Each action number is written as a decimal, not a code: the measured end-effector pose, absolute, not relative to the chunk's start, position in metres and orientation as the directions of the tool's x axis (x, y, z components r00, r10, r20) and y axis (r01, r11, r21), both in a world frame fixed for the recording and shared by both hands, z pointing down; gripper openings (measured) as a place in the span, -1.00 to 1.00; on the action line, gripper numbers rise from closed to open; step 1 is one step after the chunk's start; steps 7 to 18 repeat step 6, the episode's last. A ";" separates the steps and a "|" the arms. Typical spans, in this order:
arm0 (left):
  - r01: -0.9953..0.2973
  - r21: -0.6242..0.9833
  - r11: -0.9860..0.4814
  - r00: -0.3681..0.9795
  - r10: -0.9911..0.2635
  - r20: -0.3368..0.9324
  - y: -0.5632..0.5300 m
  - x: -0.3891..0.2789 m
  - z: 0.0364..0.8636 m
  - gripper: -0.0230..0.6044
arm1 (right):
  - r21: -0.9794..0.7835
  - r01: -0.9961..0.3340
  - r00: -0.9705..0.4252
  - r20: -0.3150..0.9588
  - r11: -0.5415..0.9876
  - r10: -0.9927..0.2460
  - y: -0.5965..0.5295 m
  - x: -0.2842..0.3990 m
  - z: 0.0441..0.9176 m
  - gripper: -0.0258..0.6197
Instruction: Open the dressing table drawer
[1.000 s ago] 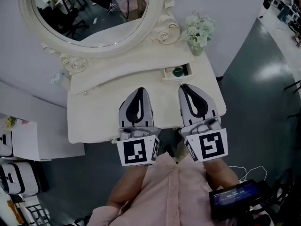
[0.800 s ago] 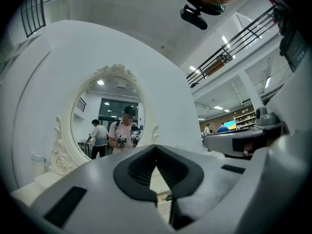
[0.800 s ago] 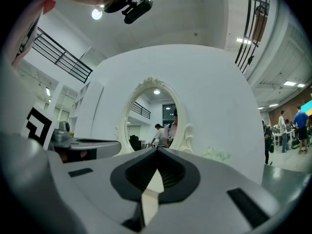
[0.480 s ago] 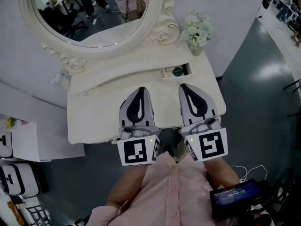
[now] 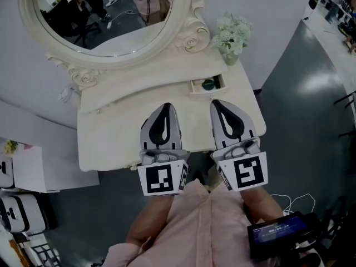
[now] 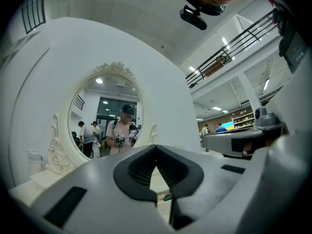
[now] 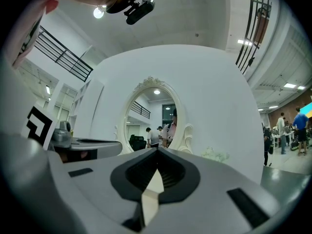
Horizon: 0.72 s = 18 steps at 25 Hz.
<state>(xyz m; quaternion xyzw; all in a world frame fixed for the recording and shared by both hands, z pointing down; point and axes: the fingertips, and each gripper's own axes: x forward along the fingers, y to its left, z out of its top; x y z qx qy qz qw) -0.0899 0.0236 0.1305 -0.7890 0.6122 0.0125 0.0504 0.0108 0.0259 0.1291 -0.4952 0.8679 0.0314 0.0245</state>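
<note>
head view: the left gripper [image 5: 165, 105] and right gripper [image 5: 216, 102] are held side by side over the white dressing table [image 5: 111, 138], both pointed at the oval mirror [image 5: 100, 15]. the small drawer [image 5: 196, 86] is set in the raised back ledge, beyond the right gripper and apart from it, standing partly out with a green item [image 5: 209, 84] inside. a vase of flowers [image 5: 232, 35] is placed behind it.

left gripper view: the jaws are pressed together, nothing pinched.

right gripper view: the jaws are likewise brought tip to tip, empty.
</note>
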 end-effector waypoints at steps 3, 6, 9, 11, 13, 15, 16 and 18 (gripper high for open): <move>-0.967 -0.062 -0.248 0.252 -0.965 -0.078 0.022 -0.090 0.131 -0.86 | 0.027 -0.863 -0.505 -0.070 0.504 -0.860 0.024 0.011 0.129 -0.86; -0.967 -0.060 -0.247 0.251 -0.965 -0.076 0.019 -0.091 0.132 -0.86 | 0.027 -0.863 -0.504 -0.066 0.504 -0.861 0.021 0.010 0.130 -0.86; -0.967 -0.060 -0.247 0.251 -0.965 -0.076 0.019 -0.091 0.132 -0.86 | 0.027 -0.863 -0.504 -0.066 0.504 -0.861 0.021 0.010 0.130 -0.86; -0.967 -0.060 -0.247 0.251 -0.965 -0.076 0.019 -0.091 0.132 -0.86 | 0.027 -0.863 -0.504 -0.066 0.504 -0.861 0.021 0.010 0.130 -0.86; -0.967 -0.060 -0.247 0.251 -0.965 -0.076 0.019 -0.091 0.132 -0.86 | 0.027 -0.863 -0.504 -0.066 0.504 -0.861 0.021 0.010 0.130 -0.86; -0.967 -0.060 -0.247 0.251 -0.965 -0.076 0.019 -0.091 0.132 -0.86 | 0.027 -0.863 -0.504 -0.066 0.504 -0.861 0.021 0.010 0.130 -0.86; -0.967 -0.060 -0.247 0.251 -0.965 -0.076 0.019 -0.091 0.132 -0.86 | 0.027 -0.863 -0.504 -0.066 0.504 -0.861 0.021 0.010 0.130 -0.86; -0.967 -0.060 -0.247 0.251 -0.965 -0.076 0.019 -0.091 0.132 -0.86 | 0.027 -0.863 -0.504 -0.066 0.504 -0.861 0.021 0.010 0.130 -0.86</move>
